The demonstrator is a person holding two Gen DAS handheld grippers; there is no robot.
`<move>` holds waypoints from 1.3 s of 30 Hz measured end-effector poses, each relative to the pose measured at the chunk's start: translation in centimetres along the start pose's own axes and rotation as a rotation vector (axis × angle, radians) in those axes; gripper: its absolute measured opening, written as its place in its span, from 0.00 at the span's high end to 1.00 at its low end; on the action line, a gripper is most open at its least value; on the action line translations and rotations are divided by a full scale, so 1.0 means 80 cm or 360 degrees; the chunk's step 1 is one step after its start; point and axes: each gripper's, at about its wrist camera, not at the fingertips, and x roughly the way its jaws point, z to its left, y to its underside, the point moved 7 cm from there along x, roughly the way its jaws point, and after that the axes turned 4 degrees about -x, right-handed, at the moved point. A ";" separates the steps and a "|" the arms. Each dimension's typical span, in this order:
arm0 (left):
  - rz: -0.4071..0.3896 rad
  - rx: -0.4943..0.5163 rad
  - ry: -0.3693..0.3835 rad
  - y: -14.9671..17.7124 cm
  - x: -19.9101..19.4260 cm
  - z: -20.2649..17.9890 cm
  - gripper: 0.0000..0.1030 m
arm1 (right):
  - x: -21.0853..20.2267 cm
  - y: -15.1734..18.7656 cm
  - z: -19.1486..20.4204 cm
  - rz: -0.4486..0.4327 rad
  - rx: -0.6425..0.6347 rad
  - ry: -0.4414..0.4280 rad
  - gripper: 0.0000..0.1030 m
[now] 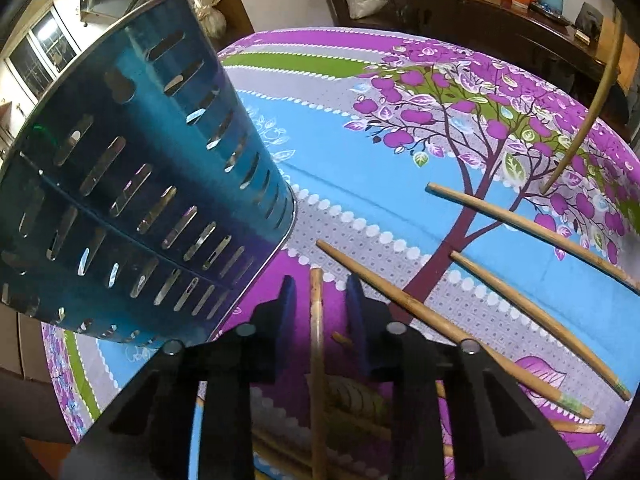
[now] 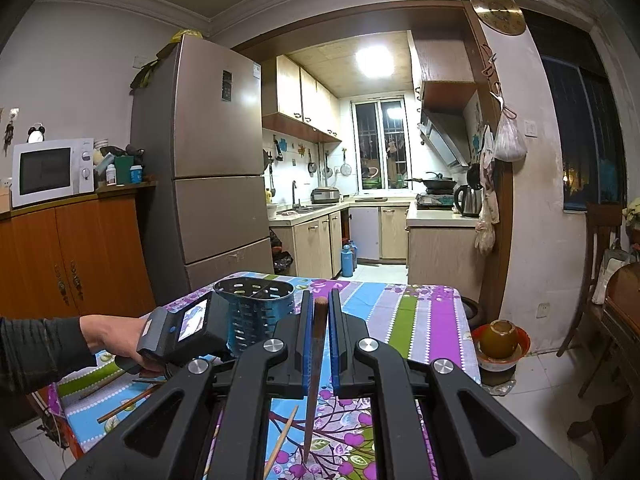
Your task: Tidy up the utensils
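Over the tablecloth (image 2: 416,320), right gripper (image 2: 320,312) jaws clamp a chopstick (image 2: 316,360).

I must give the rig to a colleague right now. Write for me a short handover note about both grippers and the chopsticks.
Left hand-held gripper: open, a light chopstick lies between its fingers, not clamped.
Right hand-held gripper: shut on a dark chopstick, raised above the table.
Perforated metal holder: upright on the floral tablecloth; no chopsticks visible in it.
Left: several loose chopsticks lie on the cloth; all must go into the holder.
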 end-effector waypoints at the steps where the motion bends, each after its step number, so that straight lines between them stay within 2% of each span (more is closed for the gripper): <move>1: 0.0009 -0.0011 0.0019 0.000 0.001 0.000 0.81 | 0.001 0.000 0.000 0.0000 0.0000 -0.0001 0.92; 9: 0.0048 -0.0043 0.0061 -0.005 0.005 -0.002 0.91 | 0.003 0.001 0.002 0.0013 -0.0001 -0.0009 0.92; 12: 0.0023 0.0001 -0.0019 -0.008 0.005 -0.008 0.95 | 0.006 0.000 0.002 0.0023 0.0011 -0.0013 0.92; 16: -0.0204 -0.0100 -0.0017 -0.025 -0.037 0.002 0.95 | 0.007 -0.002 0.001 0.0037 0.0036 -0.0015 0.92; 18: -0.0366 -0.0164 0.0000 -0.037 -0.076 0.013 0.95 | 0.006 -0.003 0.003 0.0042 0.0037 -0.0014 0.92; 22: -0.0768 -0.0330 0.0062 -0.055 -0.173 0.036 0.95 | 0.004 -0.010 0.010 0.0042 0.0031 -0.0017 0.92; 26: -0.1038 -0.0415 0.0055 -0.052 -0.239 0.042 0.95 | 0.001 -0.020 0.023 0.0040 0.0012 -0.0024 0.92; 31: -0.1196 -0.0468 0.0025 -0.035 -0.281 0.042 0.95 | -0.001 -0.030 0.038 0.0048 -0.0004 -0.0032 0.92; 39: -0.1307 -0.0502 -0.0018 -0.025 -0.326 0.046 0.95 | 0.001 -0.059 0.059 0.0050 -0.0032 -0.0037 0.92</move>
